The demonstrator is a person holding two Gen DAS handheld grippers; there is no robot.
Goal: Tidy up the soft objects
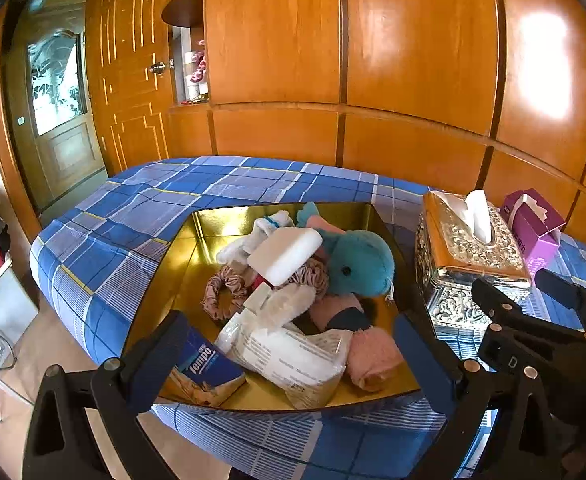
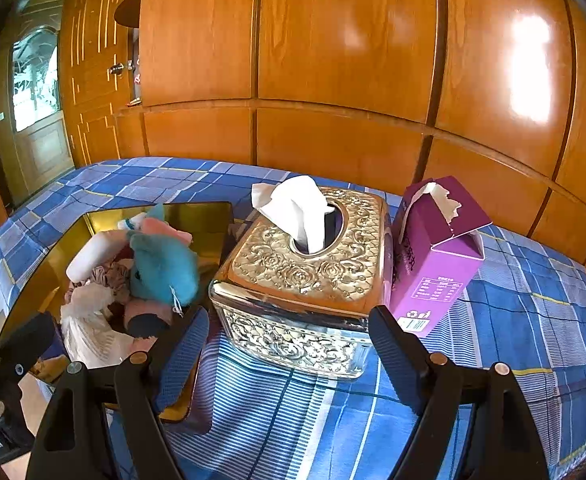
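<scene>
On the bed (image 1: pixel 141 208), the gold tray (image 1: pixel 197 240) overhangs the edge — a push may tip it; left gripper (image 1: pixel 293 354) and right gripper (image 2: pixel 289 346), both wide open and empty, may snag the plush dolphin (image 1: pixel 357 260) — or scrunchie (image 1: pixel 225 292).

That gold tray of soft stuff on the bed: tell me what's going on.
A person holds two black grippers, both open and empty. The left gripper hovers at the shiny gold tray, already filled with a teal plush toy, white sponge, scrunchies and tissue packs. The right gripper faces the ornate gold tissue box, beside a purple tissue carton.
</scene>
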